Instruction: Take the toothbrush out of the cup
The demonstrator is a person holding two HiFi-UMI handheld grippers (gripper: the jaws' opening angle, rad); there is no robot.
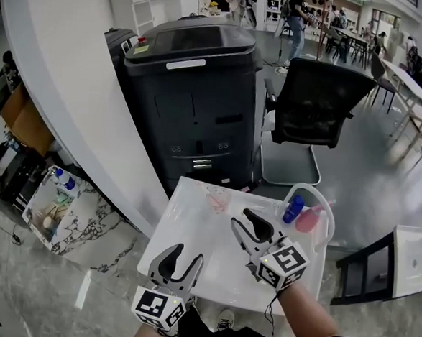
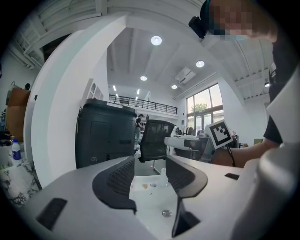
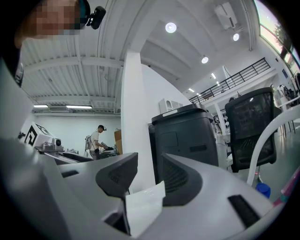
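Note:
A small clear cup (image 1: pixel 218 199) with something pinkish in it stands near the far edge of the white table (image 1: pixel 192 228); the toothbrush is too small to make out. In the left gripper view the cup (image 2: pixel 163 174) shows far off between the jaws. My left gripper (image 1: pixel 185 259) hovers open over the table's near left edge, with nothing between its fingers. My right gripper (image 1: pixel 242 218) is open over the middle of the table, a short way to the near right of the cup. In the right gripper view only a table corner (image 3: pixel 143 206) lies between its empty jaws.
A big black copier (image 1: pixel 195 91) stands just behind the table, with a black office chair (image 1: pixel 316 107) to its right. A white curved frame (image 1: pixel 328 215) at the table's right holds a blue bottle (image 1: pixel 293 208) and a pink item (image 1: pixel 310 219). A curved white wall (image 1: pixel 66 82) runs along the left.

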